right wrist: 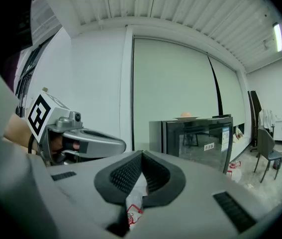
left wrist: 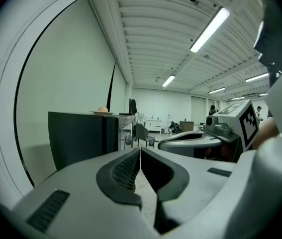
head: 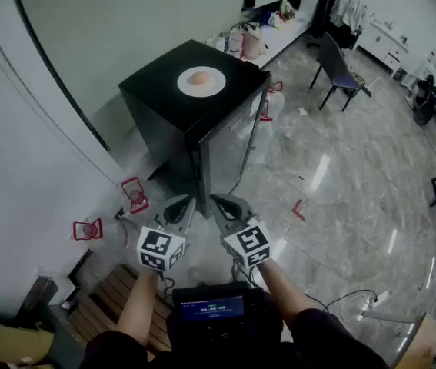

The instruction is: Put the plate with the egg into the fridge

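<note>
The grey left gripper (head: 182,207) is closed on nothing, well short of the black glass-doored fridge (head: 156,92). On its top sits the round white plate (head: 218,84) with the pale brown egg (head: 200,78). The grey right gripper (head: 224,206) is likewise closed and empty. Best approach: one opens the door, and the other pinches the plate's rim, keeping it level.

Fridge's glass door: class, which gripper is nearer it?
Right, narrowly. The right gripper faces the glass door; the left gripper, beside it, faces the black side wall of the fridge, across the corner.
</note>
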### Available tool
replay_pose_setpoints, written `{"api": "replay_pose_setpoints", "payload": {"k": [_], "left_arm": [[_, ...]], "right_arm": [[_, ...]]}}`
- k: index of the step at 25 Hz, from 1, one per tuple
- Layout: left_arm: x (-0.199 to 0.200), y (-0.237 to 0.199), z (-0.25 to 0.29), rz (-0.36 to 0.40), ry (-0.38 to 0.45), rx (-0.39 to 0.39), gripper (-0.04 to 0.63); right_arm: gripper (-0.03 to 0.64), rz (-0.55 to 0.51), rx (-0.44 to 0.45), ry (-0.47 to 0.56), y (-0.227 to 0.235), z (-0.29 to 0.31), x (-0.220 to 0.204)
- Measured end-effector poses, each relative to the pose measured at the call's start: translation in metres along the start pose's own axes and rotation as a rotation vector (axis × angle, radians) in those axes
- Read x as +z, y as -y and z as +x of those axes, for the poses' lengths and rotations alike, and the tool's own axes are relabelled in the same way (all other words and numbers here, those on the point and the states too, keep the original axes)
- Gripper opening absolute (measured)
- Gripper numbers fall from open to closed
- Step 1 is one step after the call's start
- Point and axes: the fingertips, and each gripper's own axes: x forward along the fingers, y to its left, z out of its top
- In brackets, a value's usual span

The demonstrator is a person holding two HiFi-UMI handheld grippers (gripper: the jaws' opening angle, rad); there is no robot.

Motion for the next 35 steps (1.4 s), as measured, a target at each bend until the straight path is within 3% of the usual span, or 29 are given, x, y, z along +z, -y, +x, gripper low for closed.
{"api": "replay_pose_setpoints", "payload": {"k": [10,14,19,25,29,35], "left_arm": [[-0.01,-0.013,0.007,-0.005,-0.015,0.005,0.011],[-0.019,-0.02,0.015,-0.008,-0.026,-0.007,0.011],[-0.033,-0.036,0.034,0.046,-0.061,-0.036,0.011],[-0.043,-0.06,0.047,0.042,-0.054,-0.065,0.011],[-0.06,-0.076,0.052,0.03,-0.073,-0.086,0.011],[-0.075,-0.095,0.053,0.01,-0.085,-0.107,0.011]], "right_arm": [[0.009,0.018,-0.044,-0.011,0.009,0.011,-0.009],[0.009,0.024,-0.115,-0.043,0.021,0.017,-0.022],[0.009,0.049,-0.188,-0.086,0.031,0.039,-0.047],[0.012,0.001,-0.326,-0.134,0.049,0.085,-0.083],[0.083,0.023,-0.422,-0.205,0.064,0.115,-0.114],[0.089,0.035,-0.522,-0.25,0.074,0.129,-0.136]]}}
